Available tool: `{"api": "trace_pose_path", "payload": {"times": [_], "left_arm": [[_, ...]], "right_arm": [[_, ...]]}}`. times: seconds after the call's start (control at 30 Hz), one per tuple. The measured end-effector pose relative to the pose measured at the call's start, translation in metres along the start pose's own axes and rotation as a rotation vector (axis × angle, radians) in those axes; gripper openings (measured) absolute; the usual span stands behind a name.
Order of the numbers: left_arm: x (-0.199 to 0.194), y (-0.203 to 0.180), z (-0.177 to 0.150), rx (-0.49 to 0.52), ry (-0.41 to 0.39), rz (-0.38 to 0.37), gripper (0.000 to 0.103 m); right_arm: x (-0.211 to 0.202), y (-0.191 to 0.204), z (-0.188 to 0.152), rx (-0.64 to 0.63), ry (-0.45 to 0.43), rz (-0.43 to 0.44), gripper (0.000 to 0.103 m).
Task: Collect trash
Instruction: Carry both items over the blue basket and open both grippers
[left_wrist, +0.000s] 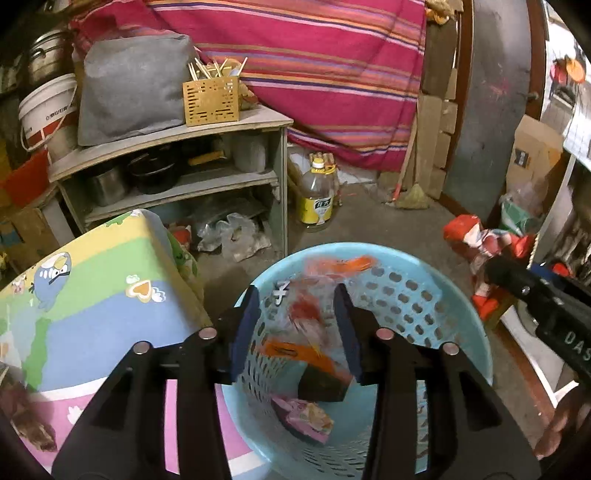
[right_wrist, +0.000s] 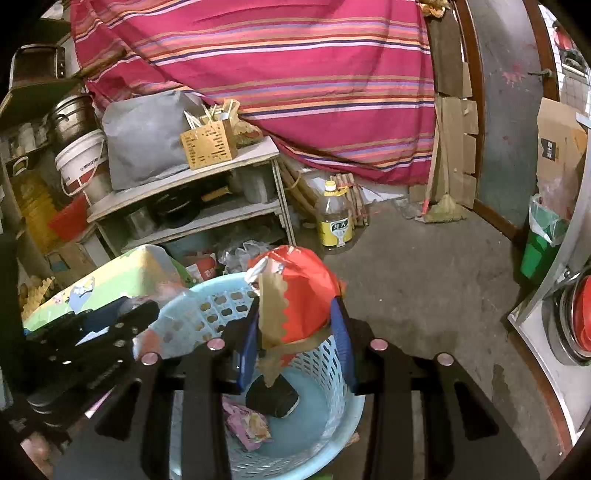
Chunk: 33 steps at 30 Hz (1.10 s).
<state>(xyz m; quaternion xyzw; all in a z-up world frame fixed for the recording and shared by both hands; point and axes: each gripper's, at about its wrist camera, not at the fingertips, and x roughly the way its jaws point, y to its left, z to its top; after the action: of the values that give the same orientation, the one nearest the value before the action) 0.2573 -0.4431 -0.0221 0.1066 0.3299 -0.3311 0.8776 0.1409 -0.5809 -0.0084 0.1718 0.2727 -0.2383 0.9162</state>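
A light blue perforated trash basket stands on the floor; it also shows in the right wrist view. Inside lie a pink wrapper and a dark object. My left gripper is open above the basket; a blurred red and orange plastic wrapper is between its fingers, apparently falling. My right gripper is shut on a red and brown crumpled wrapper, held over the basket. The right gripper also appears at the right of the left wrist view.
A small table with a colourful cartoon cloth stands left of the basket. Behind are a wooden shelf with pots, an oil bottle on the concrete floor, a striped cloth and a broom.
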Motion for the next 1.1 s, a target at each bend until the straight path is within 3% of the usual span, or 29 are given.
{"api": "trace_pose_path", "payload": {"times": [0.13,0.4,0.57,0.63,0.87,0.93,1.1], "left_arm": [[-0.004,0.004,-0.002,0.003,-0.015,0.028,0.069],[-0.032,0.022,-0.004,0.002,-0.079,0.105,0.091],[-0.053,0.039,-0.007,-0.019,-0.105,0.135,0.094],[-0.061,0.046,-0.009,-0.024,-0.113,0.149,0.095],[-0.089,0.075,-0.014,-0.064,-0.135,0.174,0.095],[-0.1,0.085,-0.018,-0.07,-0.146,0.189,0.096],[-0.138,0.13,-0.038,-0.126,-0.162,0.236,0.098]], "right_arm": [[0.005,0.002,-0.002,-0.007,0.011,-0.008,0.037],[0.015,0.014,-0.005,-0.027,0.028,-0.001,0.038],[0.023,0.027,-0.01,-0.03,0.036,-0.018,0.047],[0.024,0.032,-0.01,-0.028,0.022,-0.03,0.075],[0.021,0.044,-0.011,-0.026,0.016,-0.049,0.078],[0.011,0.053,-0.008,-0.021,-0.014,-0.044,0.088],[-0.012,0.097,-0.01,-0.068,-0.081,-0.003,0.096]]}}
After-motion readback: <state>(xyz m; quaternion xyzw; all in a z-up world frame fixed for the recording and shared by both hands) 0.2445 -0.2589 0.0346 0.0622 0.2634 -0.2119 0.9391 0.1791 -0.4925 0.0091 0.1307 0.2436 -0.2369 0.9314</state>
